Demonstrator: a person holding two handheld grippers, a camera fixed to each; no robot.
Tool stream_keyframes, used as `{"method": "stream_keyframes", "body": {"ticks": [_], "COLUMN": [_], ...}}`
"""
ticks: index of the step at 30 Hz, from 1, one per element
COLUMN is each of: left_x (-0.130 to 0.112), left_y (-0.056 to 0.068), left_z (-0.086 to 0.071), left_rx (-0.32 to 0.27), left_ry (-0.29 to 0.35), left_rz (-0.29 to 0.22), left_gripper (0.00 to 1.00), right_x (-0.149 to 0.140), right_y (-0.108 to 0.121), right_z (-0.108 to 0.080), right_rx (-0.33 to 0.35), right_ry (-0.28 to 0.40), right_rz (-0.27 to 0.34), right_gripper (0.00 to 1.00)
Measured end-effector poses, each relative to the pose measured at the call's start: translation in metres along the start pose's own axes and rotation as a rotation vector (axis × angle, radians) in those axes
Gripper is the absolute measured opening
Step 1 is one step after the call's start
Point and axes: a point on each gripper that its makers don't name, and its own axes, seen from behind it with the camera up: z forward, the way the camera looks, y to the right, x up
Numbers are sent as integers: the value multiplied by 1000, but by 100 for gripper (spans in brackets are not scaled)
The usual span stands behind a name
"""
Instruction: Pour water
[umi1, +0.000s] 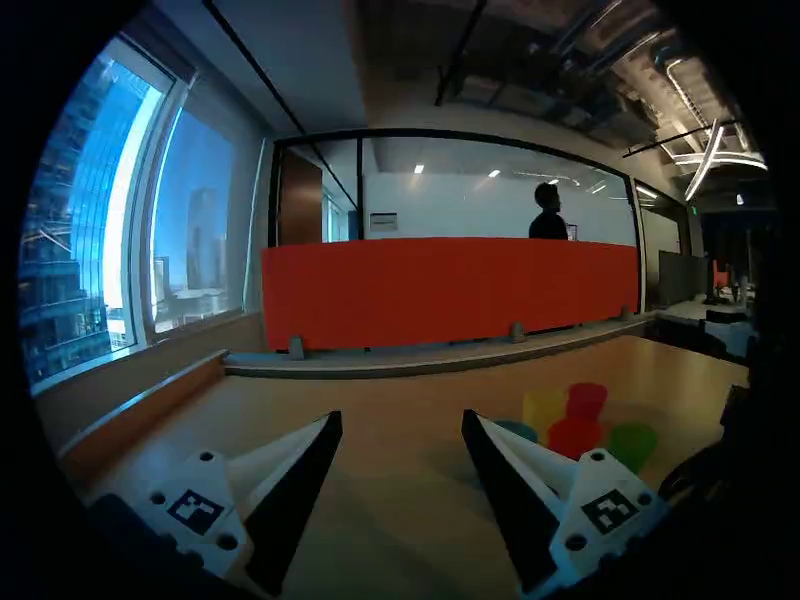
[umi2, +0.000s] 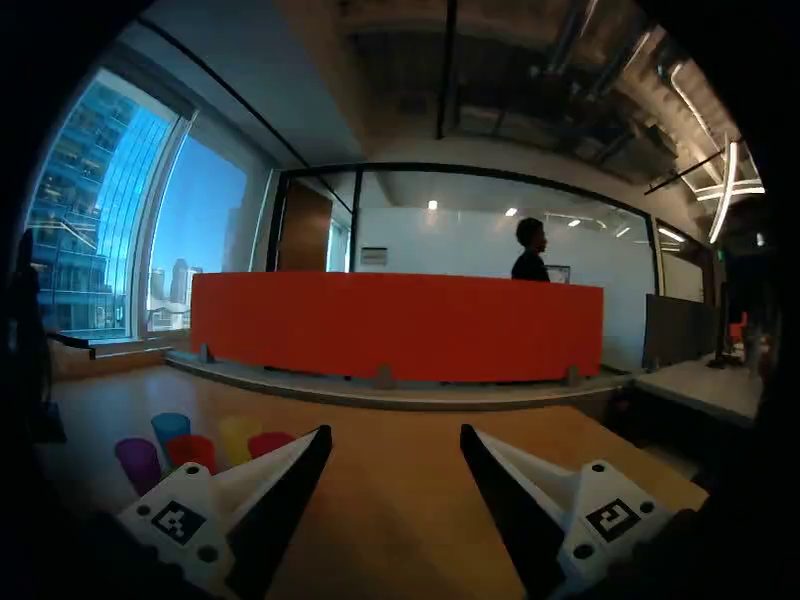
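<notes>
Several coloured plastic cups stand in a cluster on the wooden table (umi1: 400, 480). In the left gripper view they sit to the right of my left gripper (umi1: 400, 425): a yellow cup (umi1: 542, 408), a red cup (umi1: 586, 400) and a green cup (umi1: 632, 444), partly behind the right finger. My left gripper is open and holds nothing. In the right gripper view the cups lie at the lower left: a purple cup (umi2: 138, 462), a blue cup (umi2: 171, 429), a red cup (umi2: 192, 452), a yellow cup (umi2: 238, 434). My right gripper (umi2: 395, 435) is open, with only table between its fingers.
An orange partition (umi2: 400, 325) runs across the far side of the table, with a glass wall behind it where a person (umi2: 529, 250) stands. Big windows (umi1: 110, 240) line the left side. A second desk (umi2: 700, 385) is at the right.
</notes>
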Motion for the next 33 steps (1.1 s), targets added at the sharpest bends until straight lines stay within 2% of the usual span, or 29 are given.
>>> {"method": "stream_keyframes", "body": {"ticks": [6, 12, 18, 24, 33], "left_x": [9, 6, 9, 9, -9], "left_y": [2, 7, 2, -4, -8], "left_z": [-2, -1, -3, -6, -6], "left_rx": [21, 26, 57, 73, 91], "left_ry": [36, 50, 74, 91, 85], "left_rz": [18, 11, 2, -22, -10], "left_gripper": [89, 89, 89, 89, 89], "right_x": [3, 4, 7, 3, 5], "right_y": [-4, -15, -18, -18, -16], "right_z": [0, 3, 4, 2, -3], "right_rx": [2, 30, 39, 28, 11], "right_ry": [3, 0, -5, -23, -38], "right_rz": [15, 39, 48, 30, 20], "right_gripper": [99, 99, 99, 99, 99]}}
